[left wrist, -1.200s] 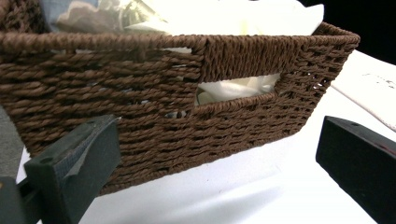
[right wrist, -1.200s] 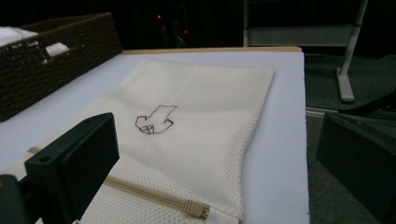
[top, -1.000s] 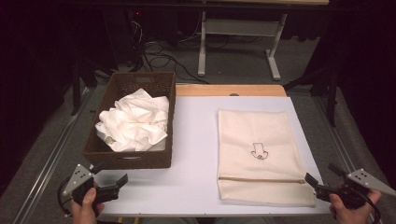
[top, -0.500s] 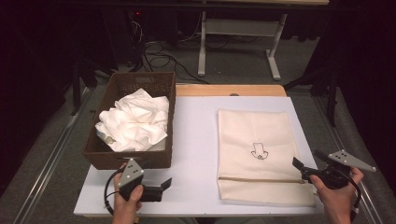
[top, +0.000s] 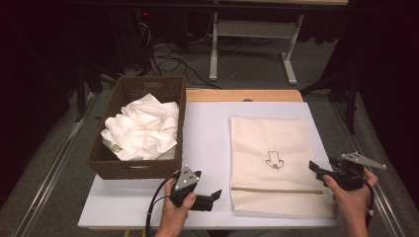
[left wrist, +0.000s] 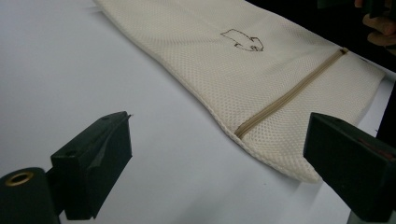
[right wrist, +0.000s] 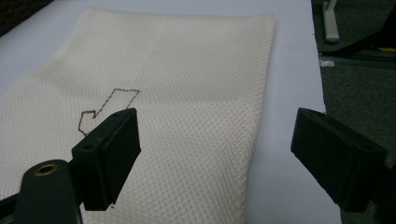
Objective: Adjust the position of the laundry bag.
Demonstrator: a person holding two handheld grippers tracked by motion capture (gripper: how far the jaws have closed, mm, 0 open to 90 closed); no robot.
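Both grippers have closed in on the mesh laundry bag (top: 274,165) lying flat on the white table (top: 207,128): left gripper (top: 213,196) faces the zipper (left wrist: 289,93) end, right gripper (top: 314,169) the right edge (jaws just narrowing, nothing between them), likely lining up to open it.

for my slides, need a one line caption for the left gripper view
Open left gripper faces the zipper end of a cream mesh bag on a white table.

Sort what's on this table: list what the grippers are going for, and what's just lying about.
In hand:
mesh bag, lying flat
its zipper
left gripper, open
right gripper, open

Lying about:
basket
white cloths in it
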